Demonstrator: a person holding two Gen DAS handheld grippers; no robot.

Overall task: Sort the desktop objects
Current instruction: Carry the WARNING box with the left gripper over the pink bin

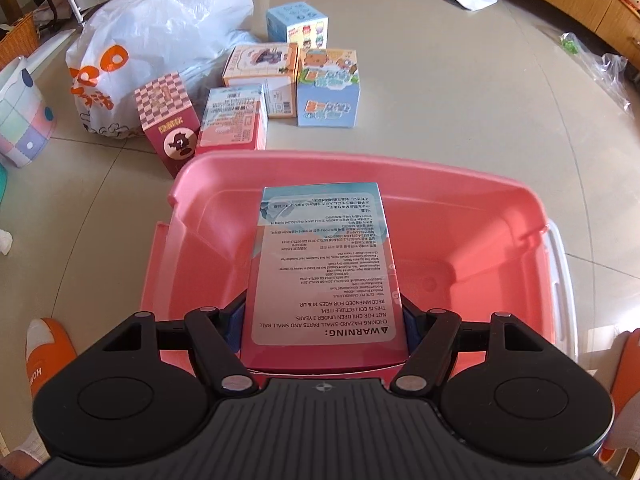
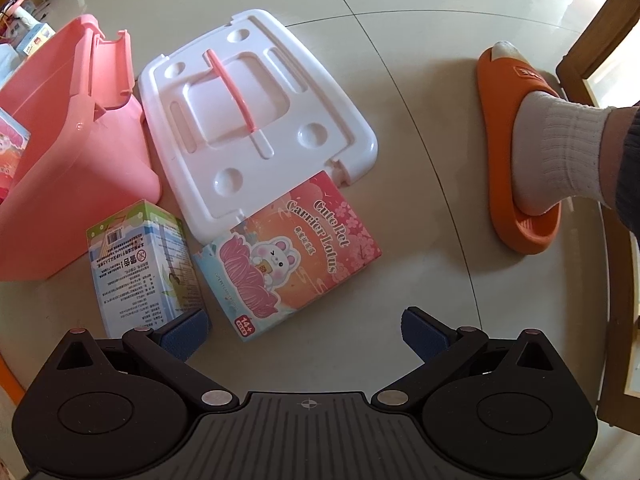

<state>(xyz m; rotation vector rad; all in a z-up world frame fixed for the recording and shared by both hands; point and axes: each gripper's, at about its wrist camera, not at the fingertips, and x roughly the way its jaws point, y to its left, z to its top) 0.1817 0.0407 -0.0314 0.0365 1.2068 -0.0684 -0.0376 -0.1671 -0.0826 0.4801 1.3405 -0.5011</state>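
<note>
My left gripper [image 1: 324,320] is shut on a pink toy box with a warning label [image 1: 324,272] and holds it over the open pink storage bin [image 1: 460,200]. Several more toy boxes [image 1: 280,80] stand on the floor beyond the bin. My right gripper [image 2: 306,330] is open and empty above the floor. Just ahead of it lies a "Cute Pet Carrier Lotus" box [image 2: 296,256], partly under the bin's white lid [image 2: 256,120]. A green and blue box [image 2: 140,268] stands by the left fingertip. The pink bin also shows in the right wrist view [image 2: 72,160].
A large white plastic bag [image 1: 152,40] lies behind the boxes. A pastel checked container [image 1: 24,120] stands at the left. The person's feet in orange slippers [image 2: 520,148] stand near the bin. Wooden furniture [image 2: 616,240] is at the right edge.
</note>
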